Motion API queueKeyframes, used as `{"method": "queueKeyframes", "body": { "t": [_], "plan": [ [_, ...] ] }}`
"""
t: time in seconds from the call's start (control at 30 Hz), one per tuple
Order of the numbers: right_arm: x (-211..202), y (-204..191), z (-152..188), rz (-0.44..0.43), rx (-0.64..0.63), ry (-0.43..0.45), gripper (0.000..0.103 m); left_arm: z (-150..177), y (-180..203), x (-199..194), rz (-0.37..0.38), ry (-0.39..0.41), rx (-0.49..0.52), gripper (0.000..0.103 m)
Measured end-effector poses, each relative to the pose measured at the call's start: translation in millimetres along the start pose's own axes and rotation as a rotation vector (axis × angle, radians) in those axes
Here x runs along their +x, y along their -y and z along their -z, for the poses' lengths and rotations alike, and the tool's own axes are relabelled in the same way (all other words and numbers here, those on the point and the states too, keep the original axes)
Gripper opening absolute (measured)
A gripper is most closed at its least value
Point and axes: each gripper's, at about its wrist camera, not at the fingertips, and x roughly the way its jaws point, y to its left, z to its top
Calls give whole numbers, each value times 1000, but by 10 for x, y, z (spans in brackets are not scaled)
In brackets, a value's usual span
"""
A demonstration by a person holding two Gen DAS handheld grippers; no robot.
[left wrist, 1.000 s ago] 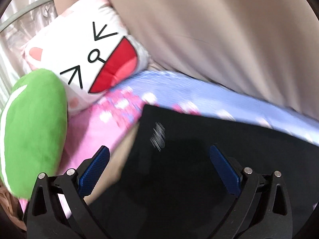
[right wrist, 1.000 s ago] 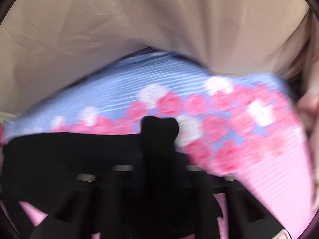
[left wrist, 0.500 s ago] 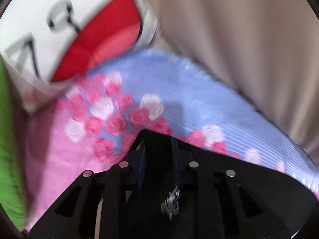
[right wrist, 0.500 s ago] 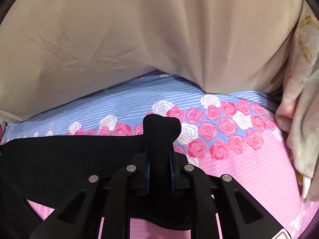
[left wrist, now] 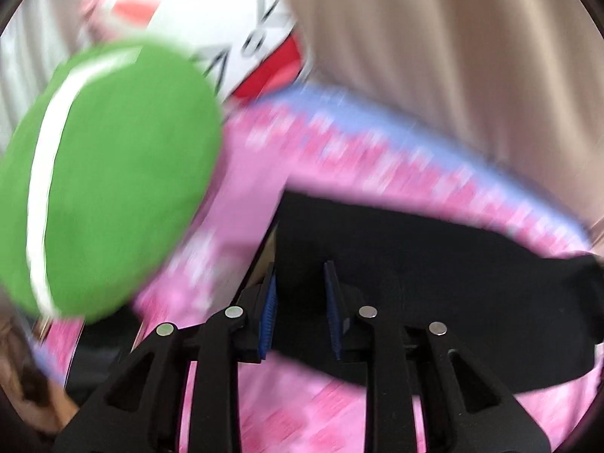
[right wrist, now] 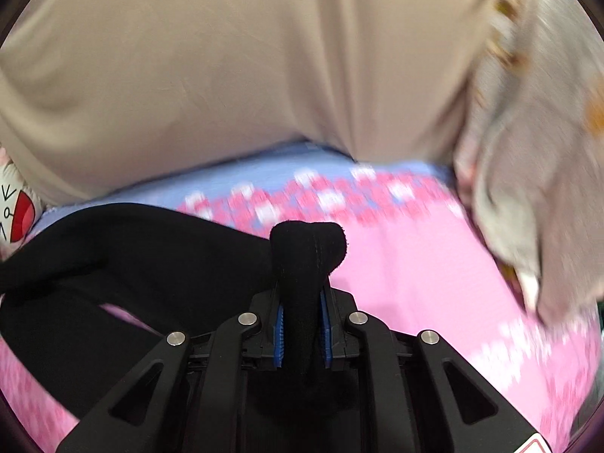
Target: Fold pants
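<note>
Both grippers have lifted the black pants point(right wrist: 151, 264) off the bedsheet point(right wrist: 407, 264).

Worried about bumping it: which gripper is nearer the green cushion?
Left. The left gripper has the green cushion close on its left; the right gripper view shows no cushion.

left gripper point(left wrist: 300, 294) clamped onto black pants point(left wrist: 434, 264) within last sec; both views swung sideways, green cushion point(left wrist: 113, 173) looms bigger now
</note>
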Motion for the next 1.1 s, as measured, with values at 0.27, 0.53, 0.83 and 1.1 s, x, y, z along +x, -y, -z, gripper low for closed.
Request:
{"method": "queueKeyframes", "body": {
  "t": [0.27, 0.53, 0.83, 1.1],
  "plan": [
    [-457, 344, 550, 118, 124, 4, 49, 463, -118, 44, -22, -17, -267, 85],
    [-909, -62, 834, 64, 97, 51, 65, 433, 161, 446, 171, -122, -434, 57],
    [-785, -64, 974, -53, 212, -13, 65, 505, 20, 443, 77, -152, -379, 17],
    [-37, -414, 411, -140, 267, -121, 75, 585, 579, -358, -72, 59, -203, 66]
  ]
}}
